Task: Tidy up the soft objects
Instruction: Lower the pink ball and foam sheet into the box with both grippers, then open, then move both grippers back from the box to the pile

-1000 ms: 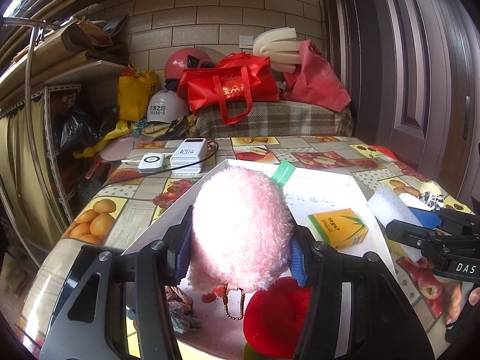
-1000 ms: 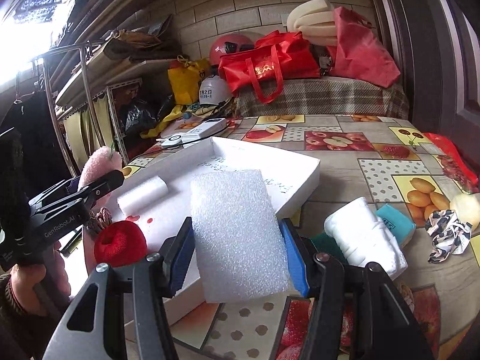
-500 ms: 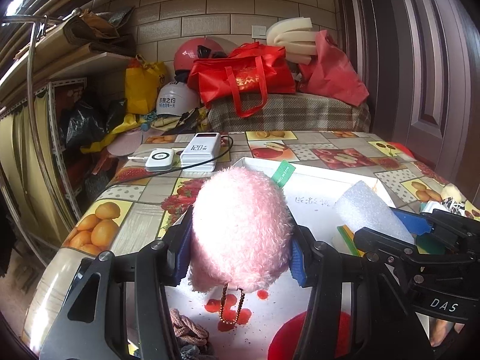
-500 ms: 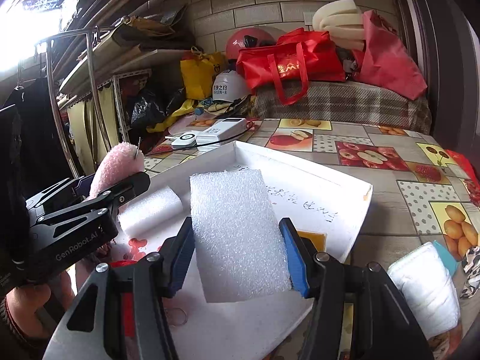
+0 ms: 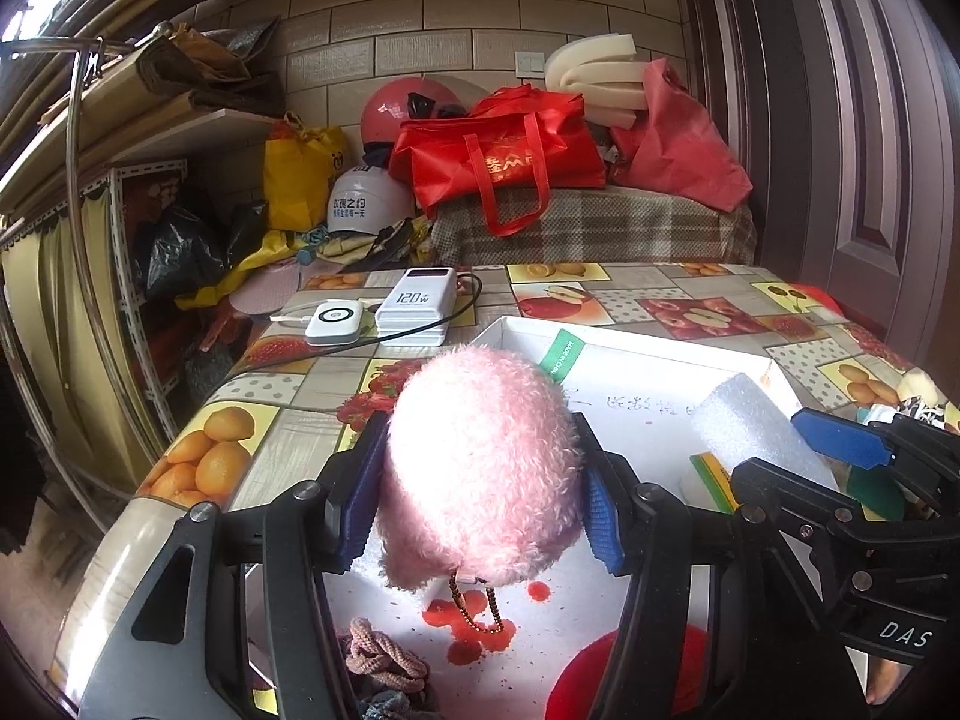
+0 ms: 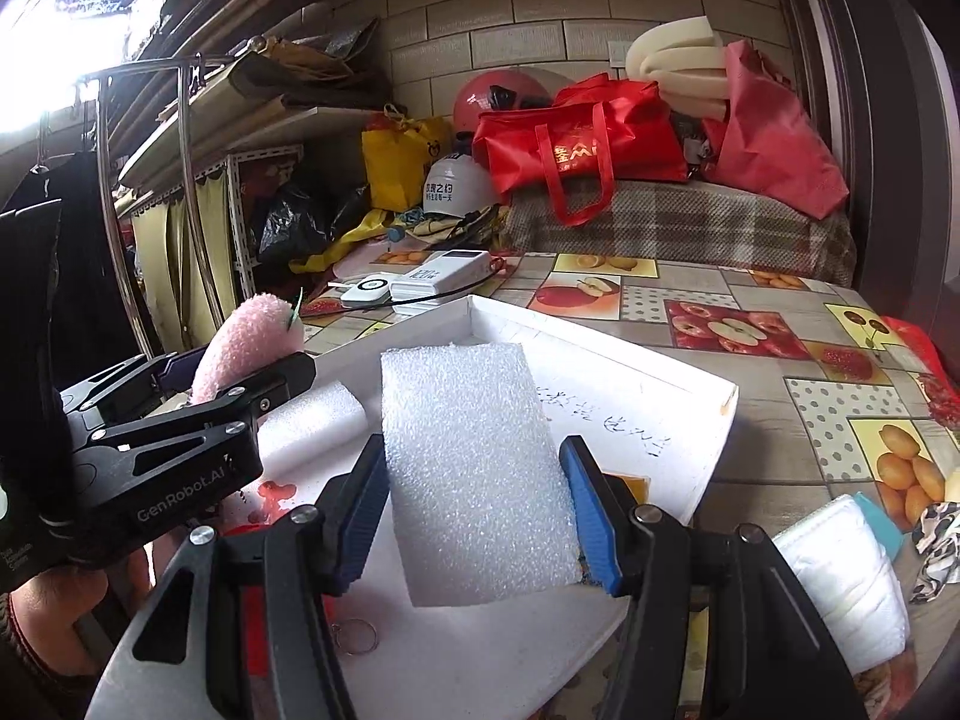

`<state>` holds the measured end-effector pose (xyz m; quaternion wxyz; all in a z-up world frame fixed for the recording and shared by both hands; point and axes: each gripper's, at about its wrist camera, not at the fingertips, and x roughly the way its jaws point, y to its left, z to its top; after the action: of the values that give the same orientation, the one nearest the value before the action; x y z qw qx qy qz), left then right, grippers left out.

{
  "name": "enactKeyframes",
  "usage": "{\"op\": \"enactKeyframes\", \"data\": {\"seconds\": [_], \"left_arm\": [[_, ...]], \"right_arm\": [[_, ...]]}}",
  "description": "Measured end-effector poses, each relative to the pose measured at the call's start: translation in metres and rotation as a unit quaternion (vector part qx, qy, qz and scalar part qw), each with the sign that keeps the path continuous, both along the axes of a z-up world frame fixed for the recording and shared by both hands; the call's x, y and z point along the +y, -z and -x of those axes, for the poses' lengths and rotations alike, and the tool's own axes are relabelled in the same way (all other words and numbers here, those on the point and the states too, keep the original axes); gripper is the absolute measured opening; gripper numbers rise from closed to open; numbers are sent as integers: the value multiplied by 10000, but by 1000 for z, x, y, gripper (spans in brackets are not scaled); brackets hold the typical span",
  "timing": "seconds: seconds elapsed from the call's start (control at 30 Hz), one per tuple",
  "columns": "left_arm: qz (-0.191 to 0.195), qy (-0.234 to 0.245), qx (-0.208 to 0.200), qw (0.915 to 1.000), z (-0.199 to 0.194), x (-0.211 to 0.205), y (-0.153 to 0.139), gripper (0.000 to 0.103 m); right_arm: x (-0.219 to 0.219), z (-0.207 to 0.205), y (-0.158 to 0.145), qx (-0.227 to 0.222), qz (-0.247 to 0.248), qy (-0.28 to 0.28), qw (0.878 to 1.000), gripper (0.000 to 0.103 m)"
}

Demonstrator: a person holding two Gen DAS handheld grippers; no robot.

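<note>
My left gripper [image 5: 477, 507] is shut on a pink plush toy [image 5: 480, 468] with a green tag and a bead chain, held above the near left part of the white tray [image 5: 630, 342]. My right gripper [image 6: 474, 516] is shut on a white foam block [image 6: 474, 474] held over the tray [image 6: 654, 372]. The right gripper [image 5: 840, 480] and its foam [image 5: 744, 426] show at the right of the left wrist view. The left gripper [image 6: 198, 414] with the plush [image 6: 246, 348] shows at the left of the right wrist view. A foam roll [image 6: 318, 420], a red soft thing [image 5: 630, 678] and a braided cord [image 5: 378, 654] lie in the tray.
A power bank [image 5: 420, 300] and a white charger [image 5: 333, 321] with a cable lie on the fruit-pattern table behind the tray. A white folded pad [image 6: 840, 576], a teal sponge [image 6: 879, 522] and a patterned scrunchie [image 6: 939, 540] lie right of the tray. Bags and helmets crowd the back.
My right gripper has moved left with the foam block from over the table to over the tray. My left gripper with the plush has shifted a little further over the tray.
</note>
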<state>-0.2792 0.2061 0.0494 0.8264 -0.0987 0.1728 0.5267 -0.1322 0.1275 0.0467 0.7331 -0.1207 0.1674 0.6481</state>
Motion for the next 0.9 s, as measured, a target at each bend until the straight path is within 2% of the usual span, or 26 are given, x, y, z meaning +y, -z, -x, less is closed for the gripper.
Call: {"op": "enactKeyframes", "data": {"seconds": [0.03, 0.07, 0.1, 0.17, 0.2, 0.27, 0.3, 0.63, 0.9], "left_arm": [[-52, -24, -17, 10000, 1, -1, -1, 67], [-101, -28, -40, 9999, 3, -3, -1, 71], [-159, -35, -63, 9998, 4, -5, -2, 74], [-272, -83, -80, 9996, 5, -8, -3, 79], [-308, -92, -82, 9994, 5, -9, -4, 88], [-362, -287, -30, 9989, 6, -11, -4, 99], [-377, -364, -63, 9986, 8, -11, -4, 103], [-424, -389, -181, 9982, 11, -12, -5, 103], [-606, -548, -342, 9961, 18, -22, -8, 103]], "right_arm": [[0, 0, 0, 8, 16, -7, 10000, 73], [1, 0, 0, 18, 35, -14, 10000, 79], [2, 0, 0, 26, 50, -12, 10000, 83], [2, 0, 0, 27, 66, -8, 10000, 84], [2, 0, 1, 21, 68, -6, 10000, 84], [2, 1, 0, 5, 66, 3, 10000, 93], [2, 0, 0, 6, 46, 19, 10000, 103], [0, 1, -1, -58, -53, 72, 9999, 103], [-9, -1, -2, -33, -258, 135, 9996, 103]]}}
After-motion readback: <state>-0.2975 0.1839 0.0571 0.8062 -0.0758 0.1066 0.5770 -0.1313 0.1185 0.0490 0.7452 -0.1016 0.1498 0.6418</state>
